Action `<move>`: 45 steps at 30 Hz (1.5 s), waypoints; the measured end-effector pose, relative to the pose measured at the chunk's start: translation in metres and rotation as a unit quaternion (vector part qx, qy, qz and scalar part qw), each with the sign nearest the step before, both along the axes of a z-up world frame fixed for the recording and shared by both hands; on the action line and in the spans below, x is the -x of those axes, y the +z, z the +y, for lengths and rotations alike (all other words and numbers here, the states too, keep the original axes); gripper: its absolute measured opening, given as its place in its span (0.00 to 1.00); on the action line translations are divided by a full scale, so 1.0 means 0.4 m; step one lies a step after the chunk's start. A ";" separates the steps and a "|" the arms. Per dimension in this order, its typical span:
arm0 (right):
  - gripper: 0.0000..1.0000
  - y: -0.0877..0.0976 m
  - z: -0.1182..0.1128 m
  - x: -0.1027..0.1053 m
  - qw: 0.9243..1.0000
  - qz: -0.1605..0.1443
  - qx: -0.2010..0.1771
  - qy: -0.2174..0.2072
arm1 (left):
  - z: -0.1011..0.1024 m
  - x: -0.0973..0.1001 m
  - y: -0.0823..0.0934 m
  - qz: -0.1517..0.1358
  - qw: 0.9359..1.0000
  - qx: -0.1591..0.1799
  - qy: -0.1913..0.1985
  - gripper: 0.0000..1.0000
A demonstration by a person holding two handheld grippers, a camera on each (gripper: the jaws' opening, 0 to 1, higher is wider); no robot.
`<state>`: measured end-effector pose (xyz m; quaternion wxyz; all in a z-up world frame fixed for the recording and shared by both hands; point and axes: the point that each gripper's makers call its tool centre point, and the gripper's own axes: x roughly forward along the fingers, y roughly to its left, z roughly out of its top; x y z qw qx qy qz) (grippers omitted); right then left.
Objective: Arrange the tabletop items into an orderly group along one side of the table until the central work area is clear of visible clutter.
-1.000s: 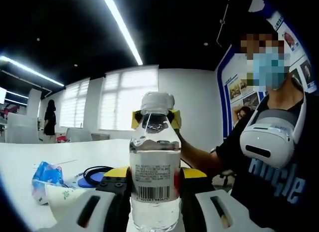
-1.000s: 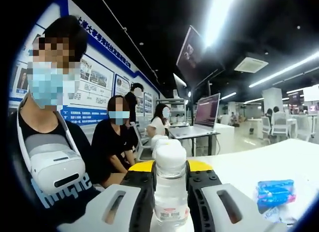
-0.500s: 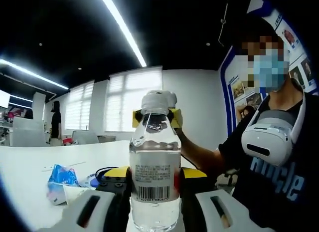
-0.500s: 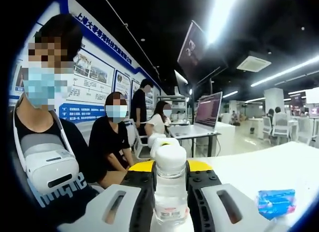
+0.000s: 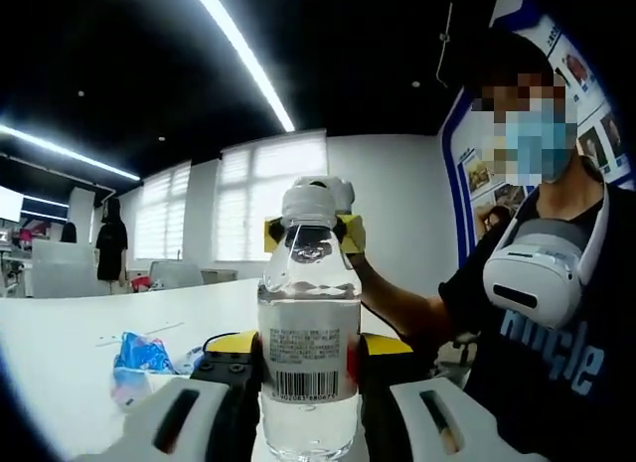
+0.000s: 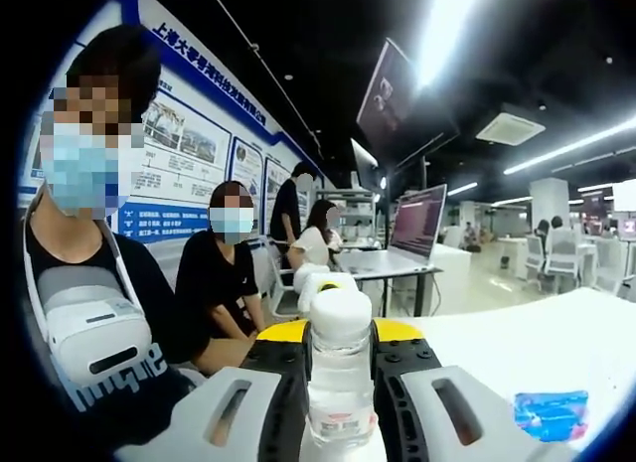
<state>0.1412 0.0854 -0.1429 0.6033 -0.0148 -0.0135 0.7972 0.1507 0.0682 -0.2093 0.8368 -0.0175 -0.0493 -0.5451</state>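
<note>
Both tongs are clamping the water bottle point(image 5: 309, 358) — left tongs point(image 5: 309, 383) low, right tongs point(image 6: 339, 383) at its cap.

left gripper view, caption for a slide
Clear water bottle clamped upright between the left gripper jaws above a white table.

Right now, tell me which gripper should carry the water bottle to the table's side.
Left, probably. The left gripper clamps the water bottle around its labelled body, a steadier hold; the right gripper pinches only the neck under the cap.

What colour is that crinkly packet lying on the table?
Blue packet on the white table; clearest in the right gripper view.
</note>
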 end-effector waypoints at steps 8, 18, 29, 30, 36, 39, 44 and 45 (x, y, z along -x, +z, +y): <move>0.18 0.003 0.016 -0.004 1.000 -0.002 -0.001 0.001 | 0.011 0.000 0.002 -0.002 1.000 -0.001 0.004 0.36; 0.18 0.008 0.046 -0.014 1.000 -0.007 0.000 0.000 | 0.042 -0.009 0.007 -0.007 1.000 -0.008 0.009 0.36; 0.18 0.004 0.070 -0.024 1.000 -0.007 0.005 -0.004 | 0.062 -0.021 0.001 -0.004 1.000 -0.020 0.014 0.36; 0.18 0.004 0.072 -0.025 1.000 -0.007 0.005 -0.004 | 0.063 -0.022 0.000 -0.003 1.000 -0.021 0.014 0.36; 0.18 0.004 0.089 -0.038 1.000 -0.007 0.007 -0.009 | 0.076 -0.035 -0.002 0.001 1.000 -0.022 0.019 0.36; 0.18 0.002 0.096 -0.046 1.000 -0.005 0.008 -0.012 | 0.083 -0.041 -0.004 0.004 0.999 -0.026 0.021 0.36; 0.18 0.002 0.103 -0.055 1.000 -0.005 0.007 -0.014 | 0.092 -0.050 -0.005 0.006 0.999 -0.025 0.020 0.36; 0.18 0.003 0.104 -0.055 1.000 -0.005 0.007 -0.014 | 0.093 -0.051 -0.004 0.006 0.999 -0.024 0.020 0.36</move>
